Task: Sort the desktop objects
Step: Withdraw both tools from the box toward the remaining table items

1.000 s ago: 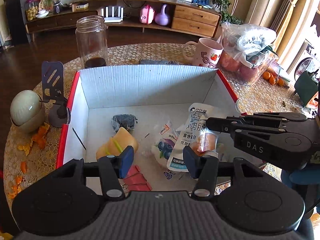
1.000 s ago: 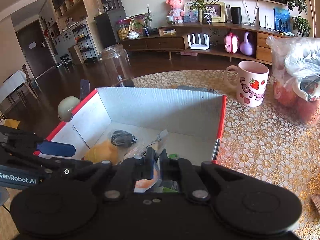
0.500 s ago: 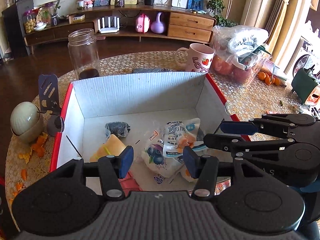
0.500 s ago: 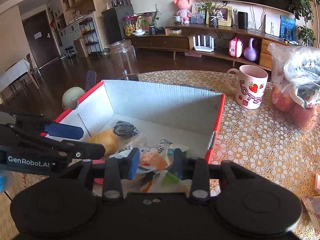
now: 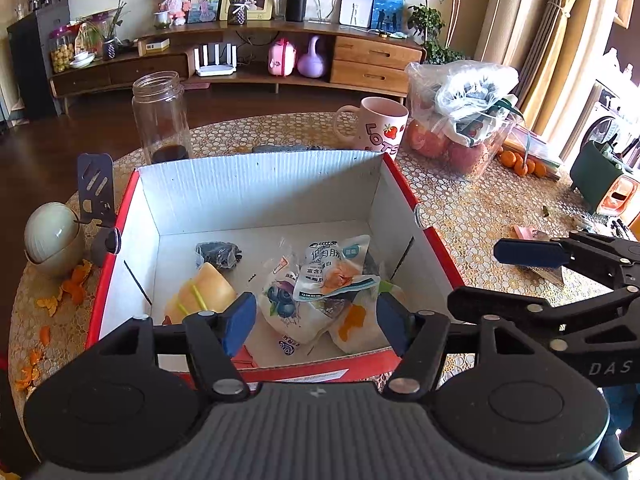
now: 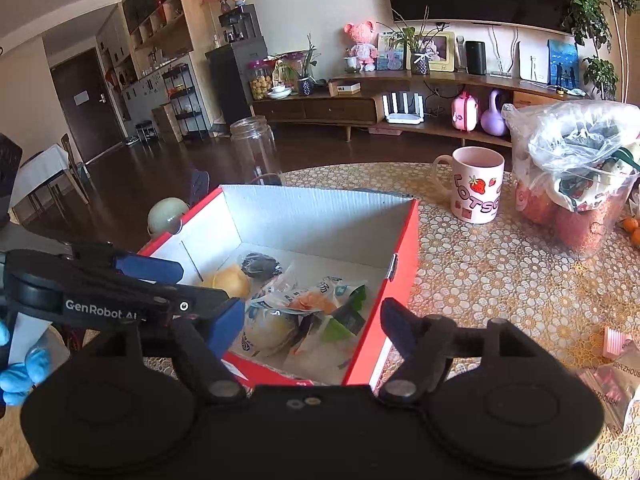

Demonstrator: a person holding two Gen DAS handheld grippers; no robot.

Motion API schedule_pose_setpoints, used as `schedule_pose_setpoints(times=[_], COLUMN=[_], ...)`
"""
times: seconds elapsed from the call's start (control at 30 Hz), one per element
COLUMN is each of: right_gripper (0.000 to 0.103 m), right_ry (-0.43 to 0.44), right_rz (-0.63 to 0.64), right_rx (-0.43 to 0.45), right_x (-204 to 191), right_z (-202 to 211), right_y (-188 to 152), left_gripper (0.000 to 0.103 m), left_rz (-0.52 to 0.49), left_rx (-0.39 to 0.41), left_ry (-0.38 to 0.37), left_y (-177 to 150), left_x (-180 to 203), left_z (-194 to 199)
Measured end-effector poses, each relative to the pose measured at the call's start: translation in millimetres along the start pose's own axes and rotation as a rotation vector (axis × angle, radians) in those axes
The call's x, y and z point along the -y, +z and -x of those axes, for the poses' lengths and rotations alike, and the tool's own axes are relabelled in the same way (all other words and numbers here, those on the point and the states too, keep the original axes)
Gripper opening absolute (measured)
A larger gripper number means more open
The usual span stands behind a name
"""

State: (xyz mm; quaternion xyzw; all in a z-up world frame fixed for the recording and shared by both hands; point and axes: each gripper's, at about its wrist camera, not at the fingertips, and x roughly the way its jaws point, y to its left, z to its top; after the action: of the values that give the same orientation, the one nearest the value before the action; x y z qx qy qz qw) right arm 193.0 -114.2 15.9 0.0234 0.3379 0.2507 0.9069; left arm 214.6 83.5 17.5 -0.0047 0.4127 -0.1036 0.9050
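Observation:
A red cardboard box [image 5: 260, 184] with a white inside stands on the table; it also shows in the right wrist view [image 6: 404, 248]. In it lie several snack packets: a chicken-breast pouch [image 5: 334, 268] on top, a blueberry bag [image 5: 282, 306], a yellow bun [image 5: 204, 294] and a dark packet [image 5: 218, 253]. My left gripper [image 5: 316, 322] is open and empty over the box's near edge. My right gripper [image 6: 314, 326] is open and empty above the box's near right corner; the pouch [image 6: 316, 300] lies below it.
A glass jar [image 5: 162, 116], a pink mug [image 5: 376, 124] and a bag of fruit [image 5: 460, 120] stand behind the box. A phone stand [image 5: 96, 196] and a round pot [image 5: 50, 236] sit left. Pink packets [image 6: 616, 364] lie on the table at right.
My right gripper opened and let the chicken-breast pouch drop into the box, then drew back to the right. My left gripper rose and pulled back a little, still open.

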Motion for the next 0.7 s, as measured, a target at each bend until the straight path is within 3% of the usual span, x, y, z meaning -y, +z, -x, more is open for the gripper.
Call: schedule_pose_setpoints(times=[0.13,0.23,0.37,0.47,0.63,0.7], right_gripper=[0.084,0.089,0.091,0.092,0.097,0.098], right_ry=[0.003,-0.005,-0.016,-0.032,-0.068,-0.087], right_rz=[-0.010,-0.013,-0.021,-0.028,-0.042,-0.048], right_rx=[0.020,0.033,0.043,0.052,0.056,0.054], right_x=[3.6,6.5,11.5,17.3,30.3,37.6], right_z=[18.3,31.0,47.0,59.4,79.3,87.7], right_y=[-6.9,-12.2,-21.6,-29.3,-43.7,-49.4], left_gripper=[0.069,0.076,0.077,0.086,0.088,0.097], left_rz=[0.001,-0.005,-0.016,-0.030,-0.070,-0.086], left_rx=[0.005,0.013,0.019,0.028,0.033,0.038], left_ry=[0.002,0.004,0.000,-0.002,-0.015,-0.024], left_y=[-4.5,-8.0,-13.1,-17.4,-25.2,-28.9], left_x=[7.4,14.2,25.5,35.9,58.2,68.2], left_z=[6.4,11.4,17.4,21.6,25.1,25.9])
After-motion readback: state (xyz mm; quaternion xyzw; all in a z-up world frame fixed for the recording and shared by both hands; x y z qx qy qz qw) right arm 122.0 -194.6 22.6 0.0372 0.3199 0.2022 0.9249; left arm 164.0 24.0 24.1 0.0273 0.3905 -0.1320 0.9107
